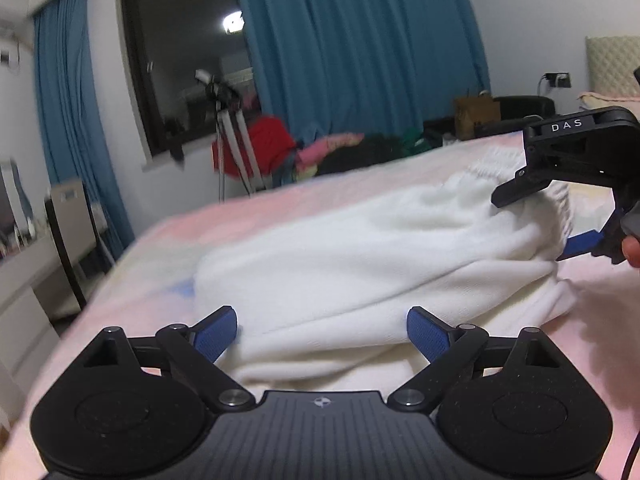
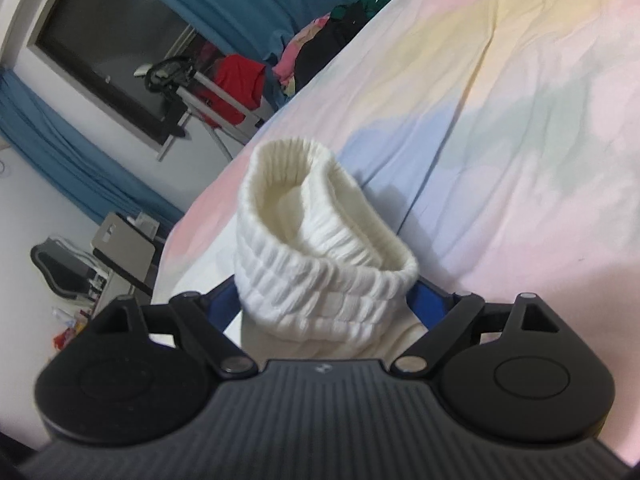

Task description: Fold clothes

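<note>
A white knitted garment (image 1: 360, 248) lies bunched on the pastel bedsheet (image 2: 500, 100), and everything here is best placed from it. Its ribbed elastic waistband (image 2: 320, 240) (it reads as trousers or a skirt, though I cannot tell which) is gathered between the blue pads of the right gripper (image 2: 326, 304), which appear closed on the band; that end stands up off the sheet, probably so the cloth can be carried over into a fold. At the garment's opposite, near edge the left gripper (image 1: 322, 334) has its fingers (image 1: 216, 334) wide apart, one on either side of a thick roll of fabric and not yet pinching it, seemingly lined up to take that end.

Beyond the garment, past the bed's far edge, is a heap of coloured clothes (image 1: 340, 148), with a white stand (image 1: 236, 140) draped in red beside it, in front of blue curtains (image 1: 360, 40) and a dark window (image 1: 188, 60). None of this stands in the way; the sheet beside the garment looks free for laying the fold, and the likelier hindrance is the garment's own bulk.
</note>
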### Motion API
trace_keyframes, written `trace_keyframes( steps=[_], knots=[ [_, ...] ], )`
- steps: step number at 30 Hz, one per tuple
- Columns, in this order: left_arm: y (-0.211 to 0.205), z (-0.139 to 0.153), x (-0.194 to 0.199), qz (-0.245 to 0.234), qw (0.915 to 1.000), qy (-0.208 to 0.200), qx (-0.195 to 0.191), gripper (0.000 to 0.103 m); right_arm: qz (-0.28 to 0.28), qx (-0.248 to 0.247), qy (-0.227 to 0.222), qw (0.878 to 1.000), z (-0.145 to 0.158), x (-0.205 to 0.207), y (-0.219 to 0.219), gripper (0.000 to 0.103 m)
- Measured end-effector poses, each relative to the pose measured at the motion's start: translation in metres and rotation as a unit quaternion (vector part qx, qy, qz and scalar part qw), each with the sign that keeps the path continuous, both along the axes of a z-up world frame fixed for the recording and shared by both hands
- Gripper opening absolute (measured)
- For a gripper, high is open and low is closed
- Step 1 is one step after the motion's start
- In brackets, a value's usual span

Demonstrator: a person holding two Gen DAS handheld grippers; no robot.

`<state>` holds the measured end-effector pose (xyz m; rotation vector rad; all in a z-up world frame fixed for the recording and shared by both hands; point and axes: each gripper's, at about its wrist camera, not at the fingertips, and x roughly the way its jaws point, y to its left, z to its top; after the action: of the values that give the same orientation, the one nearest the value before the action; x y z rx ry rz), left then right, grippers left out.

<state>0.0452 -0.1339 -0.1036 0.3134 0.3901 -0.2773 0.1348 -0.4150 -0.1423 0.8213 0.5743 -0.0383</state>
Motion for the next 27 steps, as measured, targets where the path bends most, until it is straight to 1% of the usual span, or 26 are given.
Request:
trace_keyframes(
  steps=[2, 3, 5, 7, 8, 12, 13, 16, 17, 18, 20, 21, 23, 25, 27],
  knots=[
    [0.001, -0.005, 0.006, 0.005, 1.0, 0.002, -0.006, 0.094, 0.005, -0.02, 0.007, 1.0, -0.004, 0.006, 0.006, 0.073],
    [0.001, -0.006, 0.006, 0.007, 0.9999, 0.004, -0.009, 0.094, 0.001, -0.037, 0.005, 0.999, -0.003, 0.007, 0.009, 0.069],
    [0.001, -0.007, 0.005, 0.009, 0.9997, 0.012, -0.018, 0.094, -0.004, -0.071, -0.008, 0.997, 0.003, 0.008, 0.013, 0.058],
    [0.002, -0.009, 0.004, 0.007, 0.9994, 0.024, -0.024, 0.093, -0.009, -0.104, -0.029, 0.994, 0.012, 0.008, 0.017, 0.052],
    [0.003, -0.01, 0.004, 0.005, 0.9993, 0.028, -0.026, 0.093, -0.009, -0.106, -0.046, 0.993, 0.016, 0.008, 0.016, 0.049],
    [0.001, -0.015, 0.006, 0.0, 0.999, 0.041, -0.019, 0.093, -0.008, -0.115, -0.116, 0.987, 0.036, 0.008, 0.011, 0.047],
    [0.001, -0.017, 0.006, -0.003, 0.9989, 0.045, -0.015, 0.093, -0.008, -0.117, -0.133, 0.984, 0.041, 0.008, 0.009, 0.047],
    [-0.001, -0.024, 0.009, -0.009, 0.9981, 0.061, -0.005, 0.093, -0.015, -0.097, -0.094, 0.991, 0.022, 0.016, -0.005, 0.048],
    [-0.001, -0.026, 0.009, -0.009, 0.9979, 0.064, -0.003, 0.093, -0.019, -0.091, -0.073, 0.993, 0.011, 0.019, -0.01, 0.049],
    [-0.002, -0.028, 0.01, -0.009, 0.9976, 0.068, -0.002, 0.093, -0.015, -0.081, -0.067, 0.994, 0.008, 0.019, -0.01, 0.051],
    [-0.001, -0.03, 0.01, -0.008, 0.9974, 0.071, 0.0, 0.093, -0.008, -0.061, -0.054, 0.997, 0.001, 0.02, -0.012, 0.059],
    [0.001, -0.029, 0.01, -0.009, 0.9974, 0.072, -0.001, 0.093, -0.005, -0.051, -0.048, 0.998, -0.003, 0.021, -0.012, 0.06],
    [0.003, -0.029, 0.009, -0.009, 0.9973, 0.073, -0.005, 0.093, 0.002, -0.03, -0.035, 0.999, -0.009, 0.021, -0.014, 0.074],
    [0.006, -0.029, 0.007, -0.01, 0.9973, 0.072, -0.008, 0.093, 0.009, -0.01, -0.022, 1.0, -0.016, 0.022, -0.015, 0.082],
    [0.01, -0.027, 0.006, -0.012, 0.9971, 0.073, -0.018, 0.093, 0.016, 0.011, -0.009, 1.0, -0.023, 0.023, -0.017, 0.081]
  ],
)
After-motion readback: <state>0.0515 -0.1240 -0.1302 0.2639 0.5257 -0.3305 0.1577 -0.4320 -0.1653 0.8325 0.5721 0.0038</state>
